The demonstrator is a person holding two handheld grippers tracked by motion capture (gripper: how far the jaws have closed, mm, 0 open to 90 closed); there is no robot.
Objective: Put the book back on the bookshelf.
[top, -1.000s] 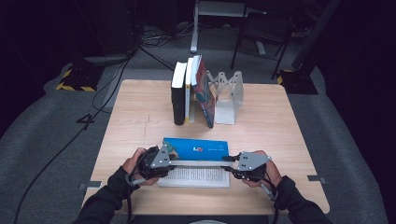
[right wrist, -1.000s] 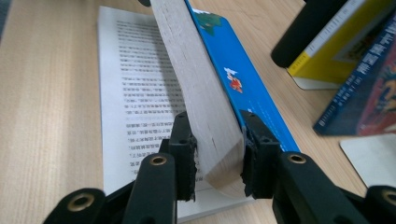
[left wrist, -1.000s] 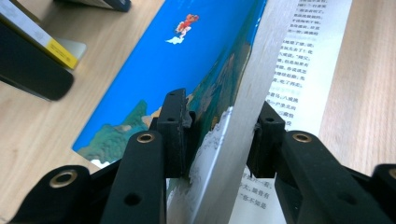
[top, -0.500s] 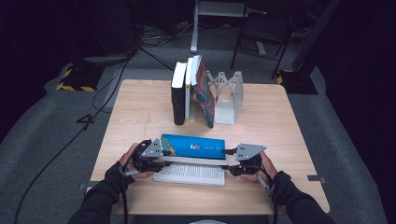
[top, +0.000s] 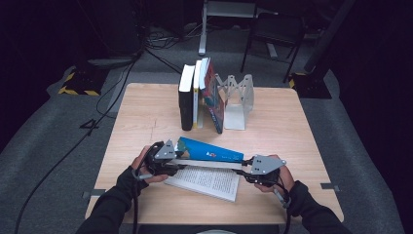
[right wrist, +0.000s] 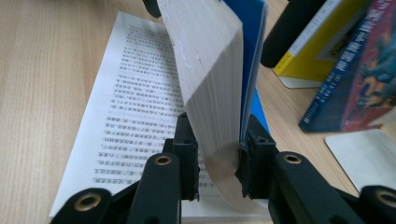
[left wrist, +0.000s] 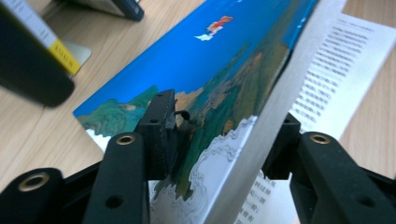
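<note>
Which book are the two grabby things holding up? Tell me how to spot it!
Find the wooden table. At its near edge, between the person's two hands, an open book with a bright blue cover stands up over a flat page of print. The other books stand shut in a row by the white bookend; this one alone is open.

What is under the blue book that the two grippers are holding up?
Under the blue book lies a printed page full of text, flat on the table. The page's far edge is covered by the book, so whether both join there, or anything else hides beneath, cannot be seen.
</note>
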